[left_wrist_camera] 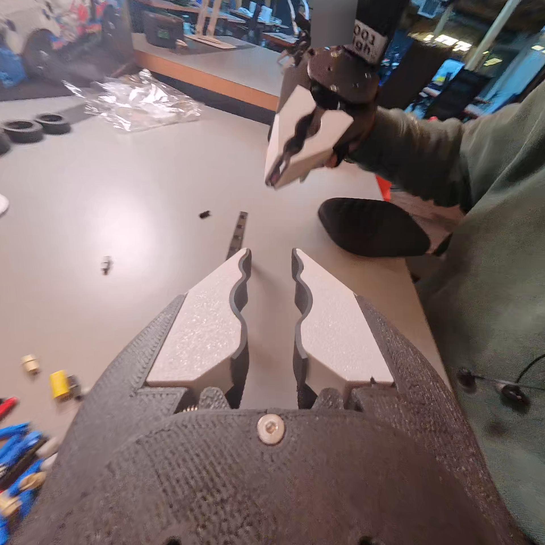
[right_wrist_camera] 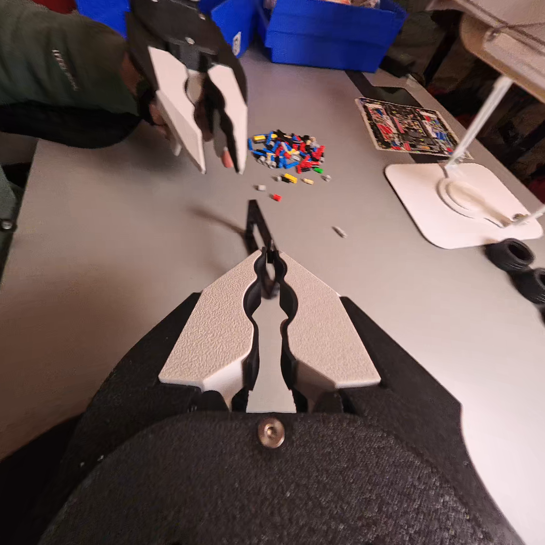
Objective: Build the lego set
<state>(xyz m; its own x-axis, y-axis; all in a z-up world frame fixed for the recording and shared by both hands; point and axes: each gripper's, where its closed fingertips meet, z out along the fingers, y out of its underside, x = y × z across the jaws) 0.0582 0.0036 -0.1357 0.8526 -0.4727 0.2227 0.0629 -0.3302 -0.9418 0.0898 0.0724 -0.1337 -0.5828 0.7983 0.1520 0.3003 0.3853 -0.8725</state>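
A black Lego frame (right_wrist_camera: 256,224) lies on the grey table (right_wrist_camera: 118,265); in the left wrist view it shows as a long dark beam (left_wrist_camera: 239,230). My right gripper (right_wrist_camera: 270,256) is shut on a small black pin (right_wrist_camera: 270,250) and holds it just above the frame's near end. It also shows in the left wrist view (left_wrist_camera: 272,181), raised over the table. My left gripper (left_wrist_camera: 271,256) is open and empty, its tips just short of the beam. In the right wrist view it (right_wrist_camera: 224,169) hovers open at the upper left.
A pile of coloured Lego pieces (right_wrist_camera: 289,150) lies beyond the frame, with a printed sheet (right_wrist_camera: 407,126), a white lamp base (right_wrist_camera: 460,203), black tyres (right_wrist_camera: 513,256) and blue bins (right_wrist_camera: 324,35). Loose black pins (left_wrist_camera: 204,214), a clear plastic bag (left_wrist_camera: 138,100), a blue assembly (left_wrist_camera: 17,460) and a black oval pad (left_wrist_camera: 371,227) are nearby. My left gripper is the nearer one to the blue assembly (left_wrist_camera: 17,460): about 15 cm, against 25 cm. Seen from the right wrist view (right_wrist_camera: 279,160) as well.
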